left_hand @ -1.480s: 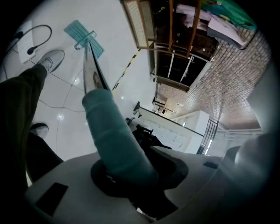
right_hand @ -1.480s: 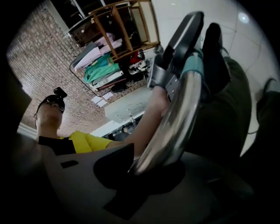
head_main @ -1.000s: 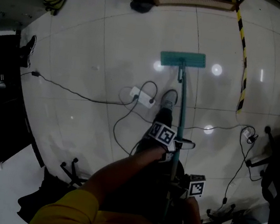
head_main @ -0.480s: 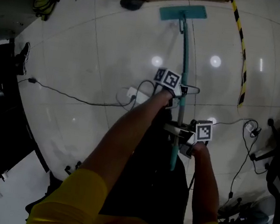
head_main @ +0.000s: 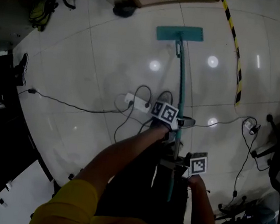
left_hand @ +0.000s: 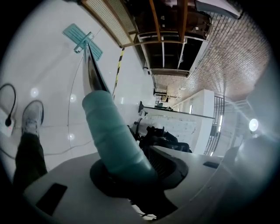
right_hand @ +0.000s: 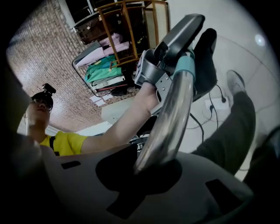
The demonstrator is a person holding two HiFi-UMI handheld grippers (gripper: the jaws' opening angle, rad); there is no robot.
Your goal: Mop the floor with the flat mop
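You hold the flat mop with both grippers, its long handle (head_main: 180,83) running straight away from you across the white tiled floor (head_main: 107,52). Your left gripper (head_main: 178,123) is the forward one; its own view shows the jaws closed around the teal grip sleeve (left_hand: 114,140) of the handle, with the shaft leading on to the mop head (left_hand: 82,40). Your right gripper (head_main: 176,166) sits nearer your body, just behind the left, and its view shows the jaws clamped on the shiny metal part of the shaft (right_hand: 168,122), with the left gripper visible higher along the same pole. The teal mop head (head_main: 180,34) lies flat on the tiles, crosswise to the handle, well ahead of your feet and near the wooden furniture at the far edge. One grey shoe (head_main: 163,99) stands just left of the handle, beside a white power strip (head_main: 136,102) whose dark cable trails off to the left over the floor. A yellow-and-black tape line (head_main: 234,44) runs along the tiles to the right of the mop head.
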